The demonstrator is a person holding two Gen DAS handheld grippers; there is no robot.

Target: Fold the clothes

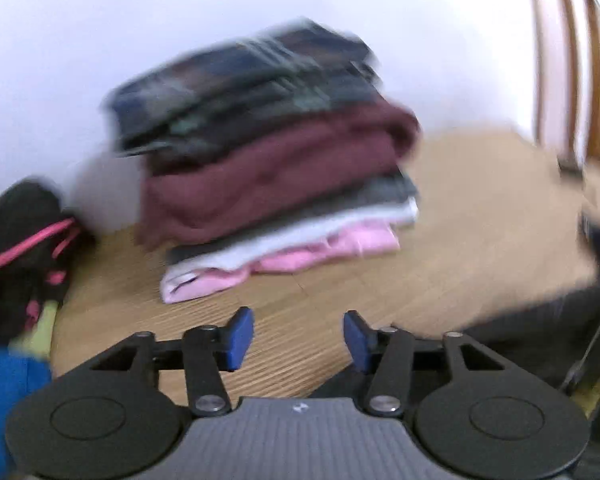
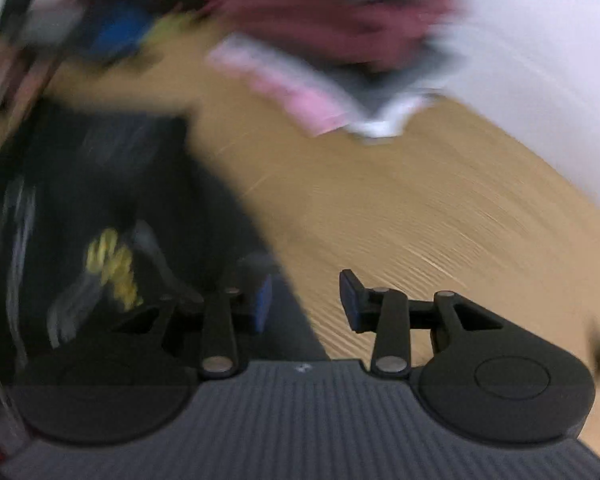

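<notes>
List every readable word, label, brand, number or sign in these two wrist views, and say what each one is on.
None can be read.
Yellow print on the black garment: too blurred to read.
Small white mark on the grey ribbed gripper body, also seen in the right wrist view: a logo, no letters legible.
Stack of folded clothes: no text visible.

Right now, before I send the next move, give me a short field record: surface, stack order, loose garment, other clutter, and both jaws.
surface: wooden table
stack: folded pile, top to bottom plaid, maroon, grey, white, pink
loose garment: black garment with yellow print, lying flat under the right gripper
other clutter: black and pink item left of the pile
left gripper: jaws open, nothing between
right gripper: jaws open, nothing gripped
image quality: both views blurred
</notes>
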